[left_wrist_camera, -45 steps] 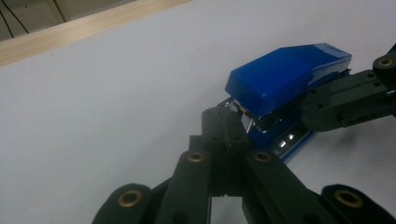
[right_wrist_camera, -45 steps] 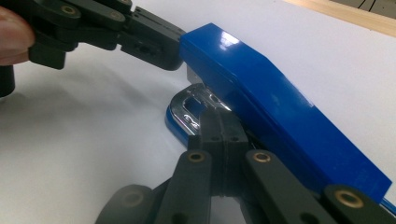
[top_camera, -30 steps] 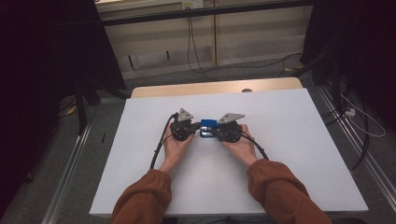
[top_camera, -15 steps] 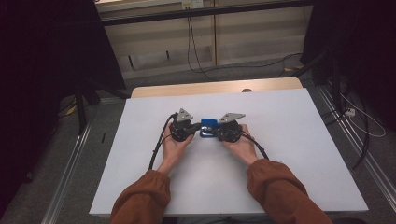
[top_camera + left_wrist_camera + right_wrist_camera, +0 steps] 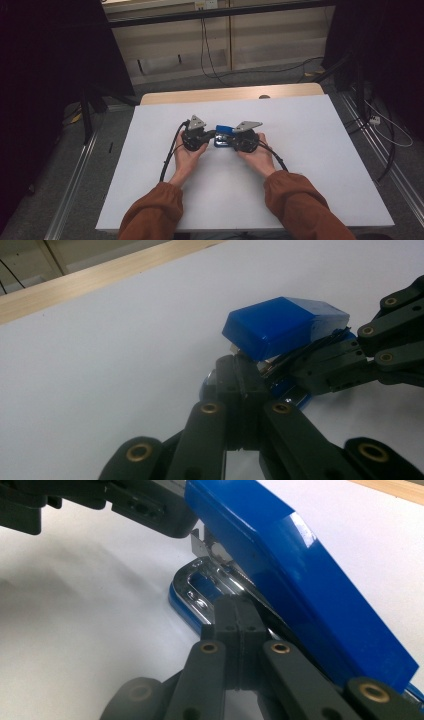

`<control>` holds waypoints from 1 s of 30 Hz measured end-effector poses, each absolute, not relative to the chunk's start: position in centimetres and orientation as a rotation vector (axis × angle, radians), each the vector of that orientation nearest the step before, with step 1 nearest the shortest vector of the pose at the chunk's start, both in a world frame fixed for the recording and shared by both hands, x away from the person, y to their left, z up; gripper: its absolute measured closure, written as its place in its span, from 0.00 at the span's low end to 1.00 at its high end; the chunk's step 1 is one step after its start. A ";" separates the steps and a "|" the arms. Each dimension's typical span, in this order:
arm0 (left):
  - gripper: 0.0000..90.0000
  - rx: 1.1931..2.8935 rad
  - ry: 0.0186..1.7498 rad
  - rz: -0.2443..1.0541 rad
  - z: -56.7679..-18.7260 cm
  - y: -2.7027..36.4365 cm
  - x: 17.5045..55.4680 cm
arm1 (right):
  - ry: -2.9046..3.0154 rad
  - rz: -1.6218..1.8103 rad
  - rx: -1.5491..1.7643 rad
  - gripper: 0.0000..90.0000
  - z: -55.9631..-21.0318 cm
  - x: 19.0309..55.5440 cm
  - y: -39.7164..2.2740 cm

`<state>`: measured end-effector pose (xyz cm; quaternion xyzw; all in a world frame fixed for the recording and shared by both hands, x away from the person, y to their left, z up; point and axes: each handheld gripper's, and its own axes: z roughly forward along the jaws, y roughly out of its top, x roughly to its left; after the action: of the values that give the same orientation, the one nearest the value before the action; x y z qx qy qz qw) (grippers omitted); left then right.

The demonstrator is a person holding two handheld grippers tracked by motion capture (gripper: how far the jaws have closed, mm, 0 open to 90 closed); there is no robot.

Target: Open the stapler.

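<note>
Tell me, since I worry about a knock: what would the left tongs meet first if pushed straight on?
Most likely the blue stapler: the shut left tongs already sit against its front, with the right tongs just beyond, though depth is hard to judge.

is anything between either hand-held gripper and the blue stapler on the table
Nothing visible does. Both hand-held grippers meet at the blue stapler in the middle of the white table: the left hand-held gripper has its shut jaws against the stapler's front end, and the right hand-held gripper has shut jaws up against the stapler's chrome base.
</note>
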<state>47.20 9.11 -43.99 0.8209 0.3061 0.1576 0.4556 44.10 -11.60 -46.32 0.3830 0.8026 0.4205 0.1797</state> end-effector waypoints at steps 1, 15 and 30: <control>1.00 2.021 0.755 0.388 -44.0 9.1 47.2 | 2.268 1.188 1.083 1.00 -46.3 44.1 -11.6; 1.00 1.992 0.745 0.386 -43.3 8.9 47.3 | 2.268 1.188 1.075 1.00 -46.3 44.1 -11.6; 1.00 1.965 0.725 0.398 -42.4 8.4 47.1 | 2.256 1.158 1.052 1.00 -46.3 43.9 -11.3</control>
<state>47.12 8.42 -42.41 0.8067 0.2976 0.1634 0.4837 43.86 -11.29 -46.33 0.3758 0.8056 0.4136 0.1966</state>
